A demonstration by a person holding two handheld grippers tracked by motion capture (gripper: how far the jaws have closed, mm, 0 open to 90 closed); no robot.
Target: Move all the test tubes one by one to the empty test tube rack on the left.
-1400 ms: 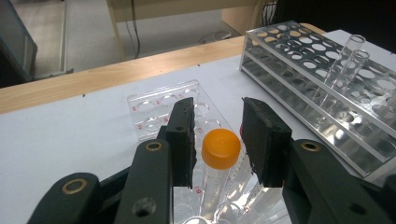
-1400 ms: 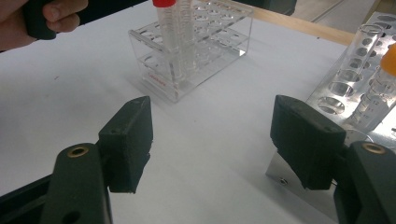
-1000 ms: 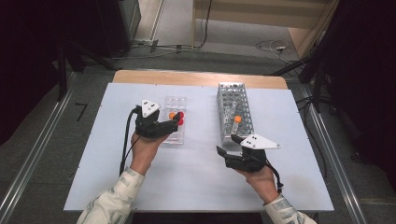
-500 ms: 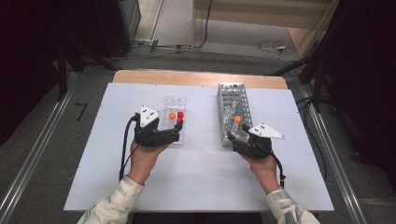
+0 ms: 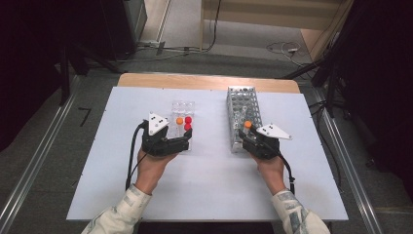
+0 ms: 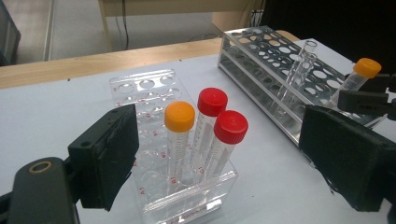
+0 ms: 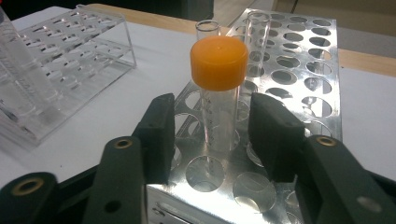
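Moved: both grippers have advanced toward the racks.
Left gripper (image 6: 219,158): jaws wide apart around three capped tubes (image 6: 205,135) in clear rack (image 6: 187,205).
Right gripper (image 7: 210,135): jaws apart, flanking orange-capped tube (image 7: 218,93) in metal rack (image 7: 299,65).
Handling: light, slick, likely plastic; grip below cap.

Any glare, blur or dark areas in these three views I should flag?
High view: surroundings very dark, white table evenly lit. Left gripper view: sharp on the capped tubes, near fingers soft. Right gripper view: orange-capped tube sharp, metal rack mildly reflective.
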